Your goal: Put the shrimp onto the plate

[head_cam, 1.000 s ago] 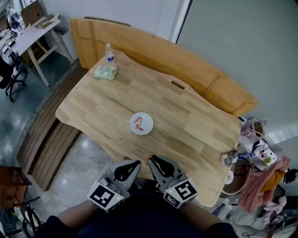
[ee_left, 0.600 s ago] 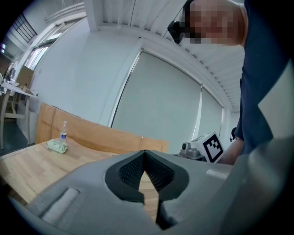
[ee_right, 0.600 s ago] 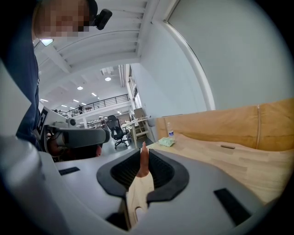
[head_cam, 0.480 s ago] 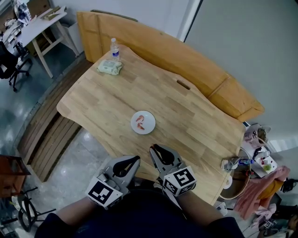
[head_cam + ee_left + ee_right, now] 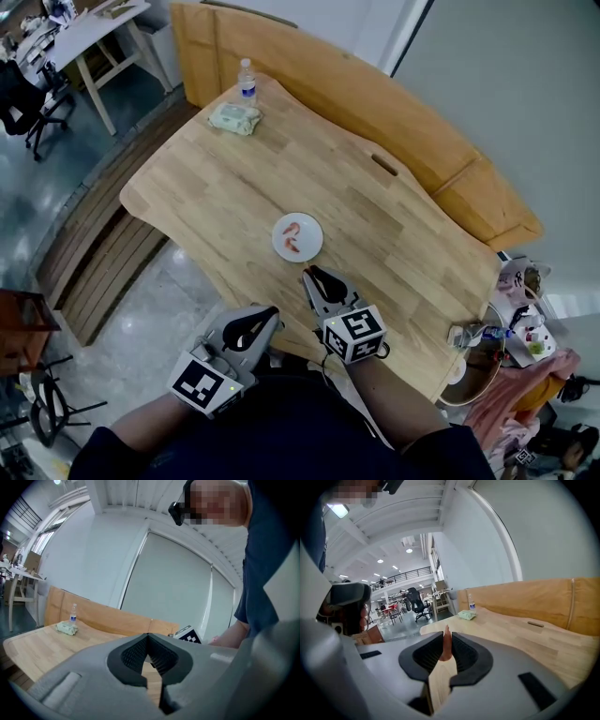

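Note:
A small white plate lies near the middle of the wooden table, with pink shrimp pieces on it. My right gripper reaches over the table's near edge, just short of the plate. In the right gripper view its jaws are shut on an orange-pink shrimp that stands upright between the pads. My left gripper hangs off the table's near edge, to the left of the right one. Its jaws are shut with nothing in them.
A water bottle and a pale green packet sit at the table's far left corner. A wooden bench runs along the far side. Cluttered items stand off the right end. A white desk and chairs stand far left.
My right gripper has moved forward over the table edge, closer to the plate, still holding the shrimp. The left gripper stays back off the edge. The head view has shifted.

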`<state>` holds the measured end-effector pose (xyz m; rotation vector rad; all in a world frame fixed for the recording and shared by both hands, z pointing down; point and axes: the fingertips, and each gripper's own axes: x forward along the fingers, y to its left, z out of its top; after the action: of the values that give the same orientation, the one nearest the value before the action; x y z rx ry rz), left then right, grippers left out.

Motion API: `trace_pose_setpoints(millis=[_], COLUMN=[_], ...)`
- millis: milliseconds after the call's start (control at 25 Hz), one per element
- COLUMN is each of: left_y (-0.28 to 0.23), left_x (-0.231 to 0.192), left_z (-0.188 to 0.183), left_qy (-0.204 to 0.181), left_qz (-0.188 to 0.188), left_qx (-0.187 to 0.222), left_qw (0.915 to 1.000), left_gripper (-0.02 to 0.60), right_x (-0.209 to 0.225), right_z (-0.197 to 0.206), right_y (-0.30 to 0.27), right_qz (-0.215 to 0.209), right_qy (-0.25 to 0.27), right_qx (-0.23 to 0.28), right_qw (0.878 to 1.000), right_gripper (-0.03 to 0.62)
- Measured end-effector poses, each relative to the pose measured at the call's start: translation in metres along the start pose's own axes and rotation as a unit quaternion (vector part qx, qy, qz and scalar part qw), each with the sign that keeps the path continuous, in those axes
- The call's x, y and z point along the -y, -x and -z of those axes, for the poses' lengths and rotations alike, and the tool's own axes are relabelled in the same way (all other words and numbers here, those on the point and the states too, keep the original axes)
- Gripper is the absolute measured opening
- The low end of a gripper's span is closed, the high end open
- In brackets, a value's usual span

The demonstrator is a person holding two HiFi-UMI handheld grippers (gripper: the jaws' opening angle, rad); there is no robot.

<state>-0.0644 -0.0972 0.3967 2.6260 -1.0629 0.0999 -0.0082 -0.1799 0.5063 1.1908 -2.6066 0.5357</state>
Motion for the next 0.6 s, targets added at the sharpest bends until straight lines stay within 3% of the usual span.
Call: trace_pose_setpoints(millis=[280, 600], left_y=[0.007, 0.010], left_x=[-0.012, -0.019], left_z=[0.002, 0.009], left_qy=[0.008, 0.014], left_qz=[-0.019, -0.032], left_qx=[0.000, -0.005], left_qw=[0.9998, 0.9994], left_gripper=[0.005, 0.005], right_x=[0.028, 0.062], right_z=[0.038, 0.079], right_y=[-0.039, -0.078], right_qz=[0.023, 0.044], right_qy=[0.049, 0.060], right_qx=[-0.060, -0.124], right_qw=[0.997, 0.989], right_gripper=[0.062, 0.063])
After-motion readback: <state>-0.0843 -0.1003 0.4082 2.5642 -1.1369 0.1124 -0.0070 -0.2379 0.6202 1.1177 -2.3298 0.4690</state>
